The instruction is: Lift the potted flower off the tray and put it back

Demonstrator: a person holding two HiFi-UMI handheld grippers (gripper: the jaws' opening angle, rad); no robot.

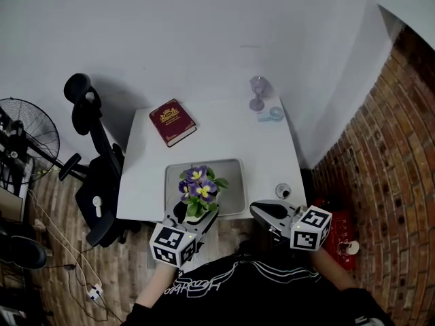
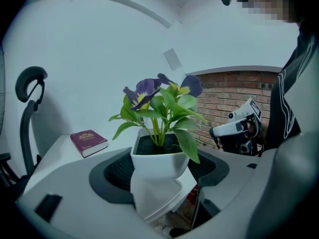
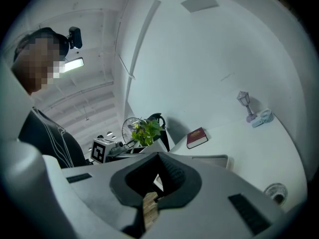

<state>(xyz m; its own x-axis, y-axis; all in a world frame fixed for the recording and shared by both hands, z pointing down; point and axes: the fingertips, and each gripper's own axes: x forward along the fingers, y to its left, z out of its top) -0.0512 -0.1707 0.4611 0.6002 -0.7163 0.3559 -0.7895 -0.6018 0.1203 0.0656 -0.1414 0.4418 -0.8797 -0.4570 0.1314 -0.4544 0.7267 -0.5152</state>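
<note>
The left hand-held gripper is clamped on the potted flower, its jaws wide apart with one dark pad against each side of the square white pot; the pot stands upright between them; it holds dark soil and a purple-and-yellow pansy with broad green leaves. In the head view the pot sits over the near rim of the grey tray; from the left gripper view, where floor shows beneath the pot, I judge that it is lifted clear at the tabletop's near edge, though contact with the rim cannot be ruled out. The tray lies straight ahead of this hand-held gripper, away from the person, its long axis running left to right across the tabletop; apart from the pot at its near rim, its bed looks bare. Setting the pot back therefore calls for a short move forward and down. The right hand-held gripper has its jaws together on nothing; it hangs off the tray's near right corner, apart from the pot, so the left is the nearer. A red book lies beyond the tray, out of the path.
</note>
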